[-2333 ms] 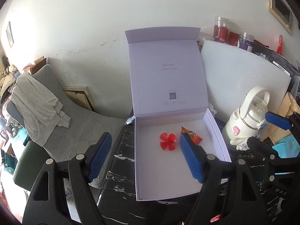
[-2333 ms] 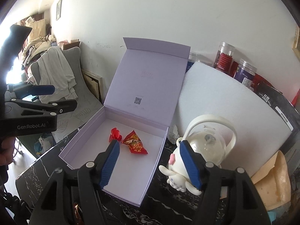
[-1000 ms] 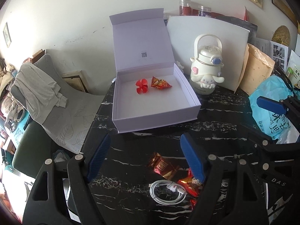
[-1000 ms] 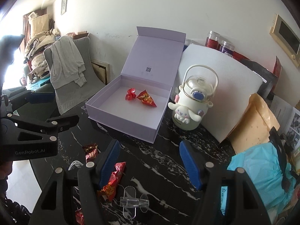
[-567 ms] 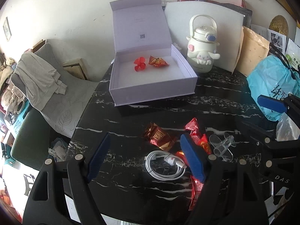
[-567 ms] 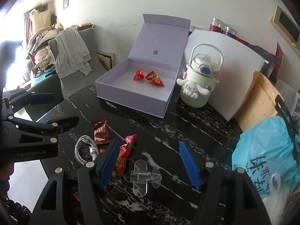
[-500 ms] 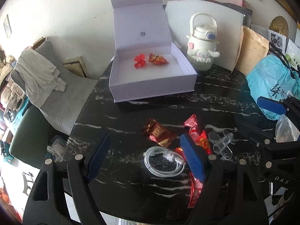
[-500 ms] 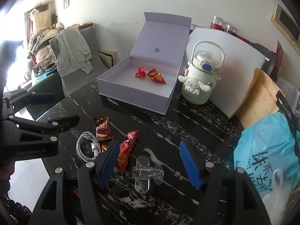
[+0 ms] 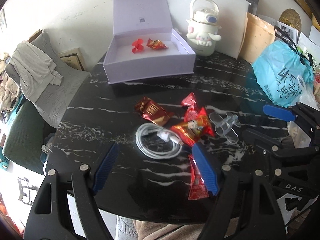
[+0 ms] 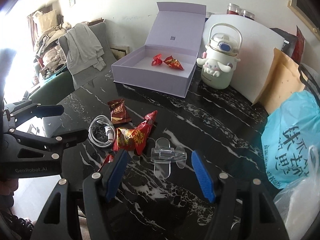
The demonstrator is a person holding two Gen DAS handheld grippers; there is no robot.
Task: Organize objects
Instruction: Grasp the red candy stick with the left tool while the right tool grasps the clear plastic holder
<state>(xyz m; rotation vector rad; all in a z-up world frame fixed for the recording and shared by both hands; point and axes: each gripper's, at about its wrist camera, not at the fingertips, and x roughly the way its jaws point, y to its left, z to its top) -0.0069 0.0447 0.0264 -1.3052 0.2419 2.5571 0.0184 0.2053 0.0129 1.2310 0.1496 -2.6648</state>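
Black marble worktop (image 9: 112, 108) with an open lilac box (image 9: 148, 68) at the far side, lid upright, holding a red bow (image 9: 137, 45) and a red packet (image 9: 156, 44). Nearer lie a white cable coil (image 9: 158, 143), a dark red packet (image 9: 153, 111), its long axis diagonal, and a clear plastic holder (image 10: 167, 156). Left gripper (image 9: 154, 170) and right gripper (image 10: 160, 177) hover with fingers spread wide, empty.
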